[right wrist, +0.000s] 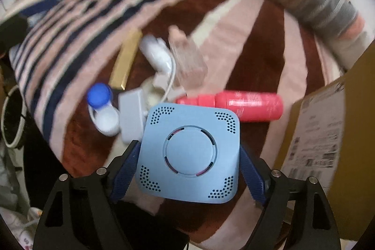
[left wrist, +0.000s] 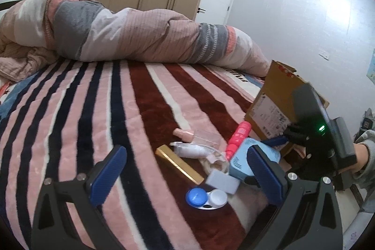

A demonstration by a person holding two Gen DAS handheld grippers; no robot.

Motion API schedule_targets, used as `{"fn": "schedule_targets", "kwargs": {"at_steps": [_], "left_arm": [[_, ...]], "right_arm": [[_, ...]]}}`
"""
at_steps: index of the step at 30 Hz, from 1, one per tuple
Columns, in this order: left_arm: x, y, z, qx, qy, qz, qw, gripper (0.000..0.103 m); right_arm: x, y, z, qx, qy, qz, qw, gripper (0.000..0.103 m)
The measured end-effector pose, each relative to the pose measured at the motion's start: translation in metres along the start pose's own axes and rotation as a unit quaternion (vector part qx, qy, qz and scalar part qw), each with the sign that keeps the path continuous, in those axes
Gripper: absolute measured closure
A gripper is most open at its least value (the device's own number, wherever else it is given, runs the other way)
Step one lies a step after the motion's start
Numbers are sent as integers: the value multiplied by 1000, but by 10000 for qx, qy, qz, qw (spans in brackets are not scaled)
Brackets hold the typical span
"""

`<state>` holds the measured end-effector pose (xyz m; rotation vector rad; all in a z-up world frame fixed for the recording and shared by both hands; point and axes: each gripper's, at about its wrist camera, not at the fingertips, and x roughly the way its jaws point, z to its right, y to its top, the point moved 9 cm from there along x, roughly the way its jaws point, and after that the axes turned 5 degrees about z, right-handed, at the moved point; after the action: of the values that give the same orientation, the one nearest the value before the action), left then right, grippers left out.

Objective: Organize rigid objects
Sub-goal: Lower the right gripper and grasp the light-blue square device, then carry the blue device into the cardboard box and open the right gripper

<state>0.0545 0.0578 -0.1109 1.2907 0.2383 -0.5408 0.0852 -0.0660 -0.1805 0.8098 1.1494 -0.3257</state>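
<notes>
A light blue square box (right wrist: 189,154) with vent holes lies flat on the striped blanket (right wrist: 246,43). My right gripper (right wrist: 188,147) points steeply down over it, its blue pads close beside the box's left and right edges, jaws wide. Beyond it lie a pink bottle (right wrist: 236,104), a clear bottle (right wrist: 187,62), a white device (right wrist: 155,53), a gold bar-shaped box (right wrist: 125,62), a grey block (right wrist: 131,116) and a blue-and-white lens case (right wrist: 100,107). My left gripper (left wrist: 186,151) hovers open and empty just short of the pile (left wrist: 206,197).
An open cardboard box (left wrist: 274,97) stands at the bed's right edge, right of the pile. A rolled striped duvet (left wrist: 131,34) lies across the far side of the bed. A sleeve and hand (left wrist: 363,156) hold the right gripper. Wardrobes stand behind.
</notes>
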Motion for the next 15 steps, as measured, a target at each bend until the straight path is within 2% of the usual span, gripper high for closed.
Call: {"fn": "schedule_targets", "kwargs": {"at_steps": [8, 12, 15], "left_arm": [[1, 27, 36, -32, -824, 18, 9966, 1], [8, 50, 59, -110, -1384, -38, 9903, 3], [12, 66, 81, -157, -1816, -150, 9831, 9]], "right_arm": [[-54, 30, -9, -127, 66, 970, 9952, 24], [-90, 54, -12, -145, 242, 1688, 9852, 24], [-124, 64, -12, -207, 268, 2272, 9733, 24]]}}
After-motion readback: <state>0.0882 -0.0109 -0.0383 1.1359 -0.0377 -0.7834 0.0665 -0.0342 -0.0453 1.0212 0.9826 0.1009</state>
